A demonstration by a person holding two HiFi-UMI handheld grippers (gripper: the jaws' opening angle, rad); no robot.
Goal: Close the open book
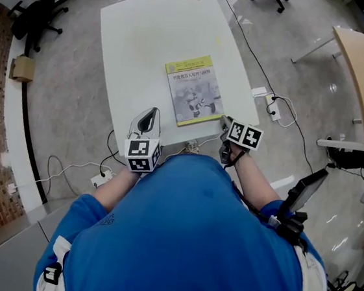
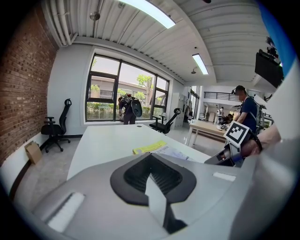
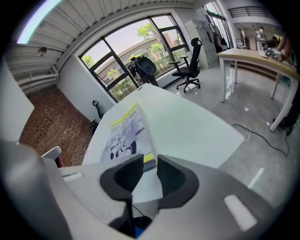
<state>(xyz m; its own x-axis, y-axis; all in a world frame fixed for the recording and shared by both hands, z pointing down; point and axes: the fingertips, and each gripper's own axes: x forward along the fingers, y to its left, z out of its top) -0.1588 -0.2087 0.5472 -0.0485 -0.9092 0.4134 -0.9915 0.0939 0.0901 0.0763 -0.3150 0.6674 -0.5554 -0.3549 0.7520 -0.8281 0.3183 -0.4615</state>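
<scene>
Lying closed on the table point(image 1: 149, 33), the book point(image 1: 195, 89) faces left fingers point(image 2: 131, 178) pressed together and empty right fingers point(image 3: 125, 176) slightly apart.

**Camera layout: one head view, two gripper views**
The head view looks steeply down from above the person onto the table point(image 1: 149, 33), with the book point(image 1: 195, 91) near centre. The left gripper view sits low at the book's 7 o'clock and faces almost level across the tabletop toward the windows. The right gripper view sits close at the book's 5 o'clock and is tilted down. All three views share the book and the tabletop.
</scene>
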